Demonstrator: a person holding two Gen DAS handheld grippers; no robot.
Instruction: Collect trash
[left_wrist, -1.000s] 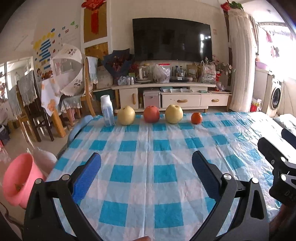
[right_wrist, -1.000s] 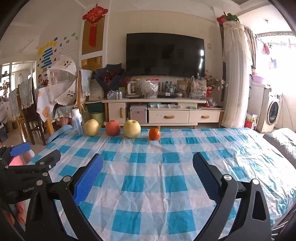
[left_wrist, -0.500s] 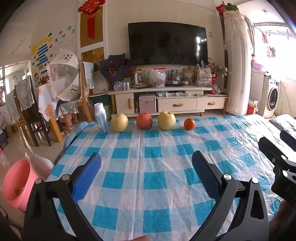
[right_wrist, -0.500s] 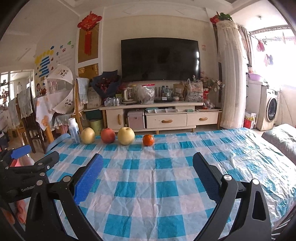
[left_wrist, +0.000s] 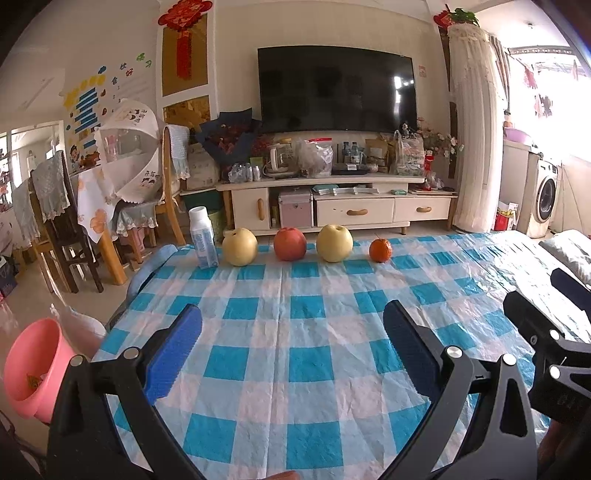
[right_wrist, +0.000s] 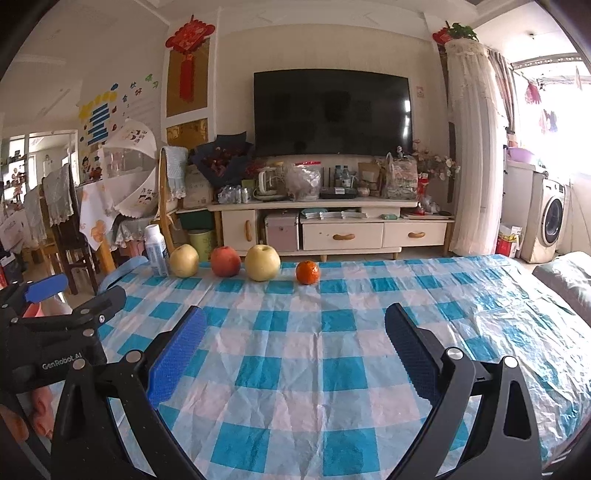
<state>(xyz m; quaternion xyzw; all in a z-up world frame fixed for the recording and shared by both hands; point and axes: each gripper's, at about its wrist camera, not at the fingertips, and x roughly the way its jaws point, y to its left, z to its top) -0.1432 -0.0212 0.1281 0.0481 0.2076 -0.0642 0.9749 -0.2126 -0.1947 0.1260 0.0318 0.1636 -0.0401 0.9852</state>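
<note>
Checked plastic covers the worktop (left_wrist: 295, 369). We hold left gripper (left_wrist: 291, 354) and right gripper (right_wrist: 293, 354) empty, fingers spread, ready to reach. Bottle (left_wrist: 202, 238), likely trash, stands upright at the far edge beside fruit; pink bin (left_wrist: 31, 365) waits left.

a dark television (left_wrist: 336, 88) hangs above a cream cabinet (left_wrist: 332, 206); bright window (right_wrist: 554, 110) at right.

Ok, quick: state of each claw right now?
Left claw: open, holding nothing.
Right claw: open, holding nothing.
</note>
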